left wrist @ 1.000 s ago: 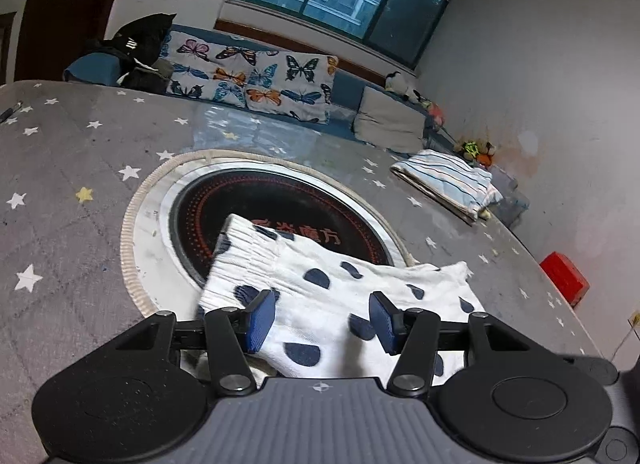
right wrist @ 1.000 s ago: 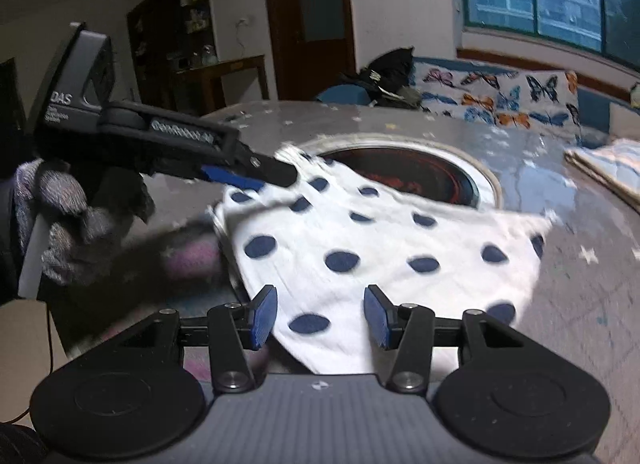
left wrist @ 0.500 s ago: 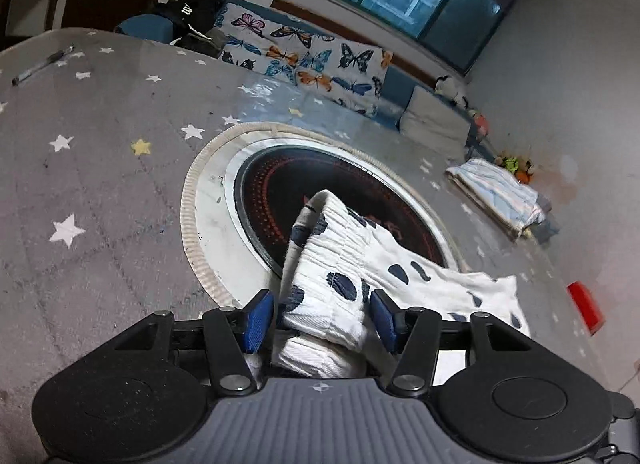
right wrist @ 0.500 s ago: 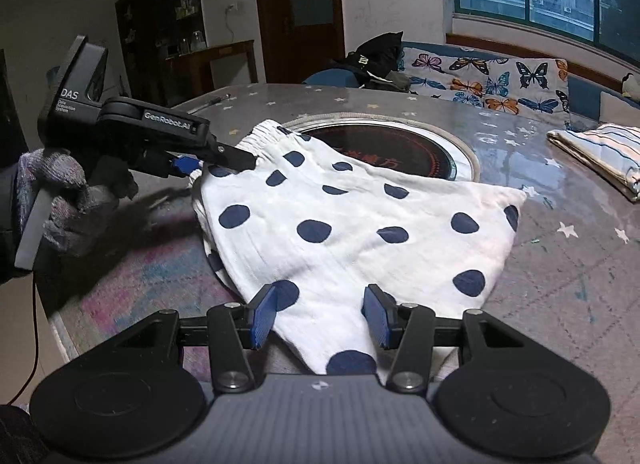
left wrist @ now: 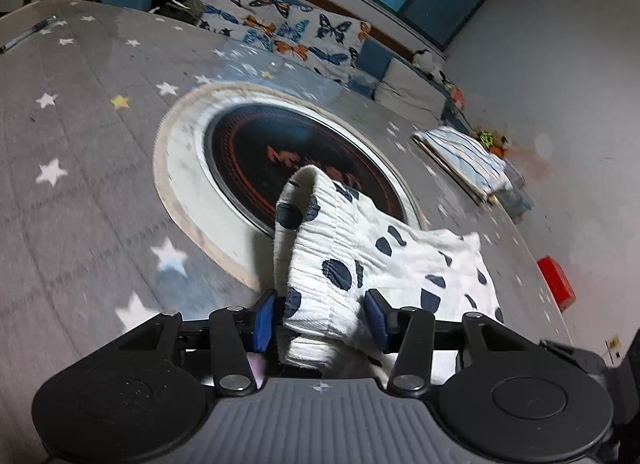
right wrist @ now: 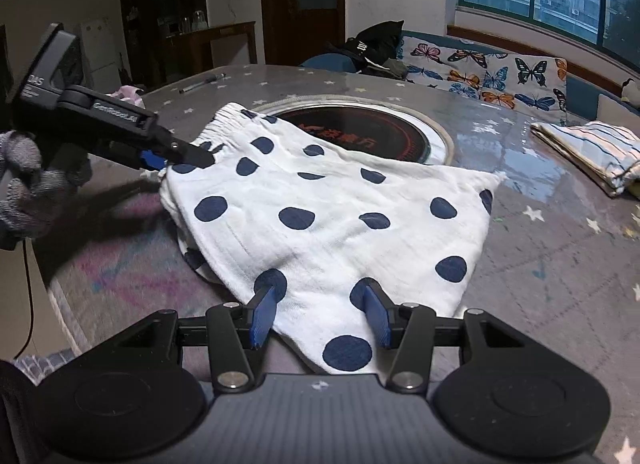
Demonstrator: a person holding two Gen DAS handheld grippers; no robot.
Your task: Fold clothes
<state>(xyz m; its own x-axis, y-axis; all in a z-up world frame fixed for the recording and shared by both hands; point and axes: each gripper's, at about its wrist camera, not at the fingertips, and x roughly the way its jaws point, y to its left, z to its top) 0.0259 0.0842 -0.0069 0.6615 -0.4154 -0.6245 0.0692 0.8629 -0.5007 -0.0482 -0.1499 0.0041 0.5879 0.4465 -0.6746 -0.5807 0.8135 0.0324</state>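
Here, gloved hand [right wrist: 24,187] tilts left gripper [left wrist: 320,318] down, closing around dotted shorts [right wrist: 320,207]

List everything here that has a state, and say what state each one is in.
Polka-dot shorts: spread flat, waistband end lifted.
Left gripper: fingers closing around the waistband.
Right gripper: open, hem between its fingers.
Striped garment: folded, lying on the table.

White polka-dot shorts [right wrist: 320,215] lie on the starred tabletop [right wrist: 560,264]. The right tool [right wrist: 320,314] straddles their near hem; at ten o'clock the left tool [right wrist: 182,155], its jaws closing, meets the waistband.
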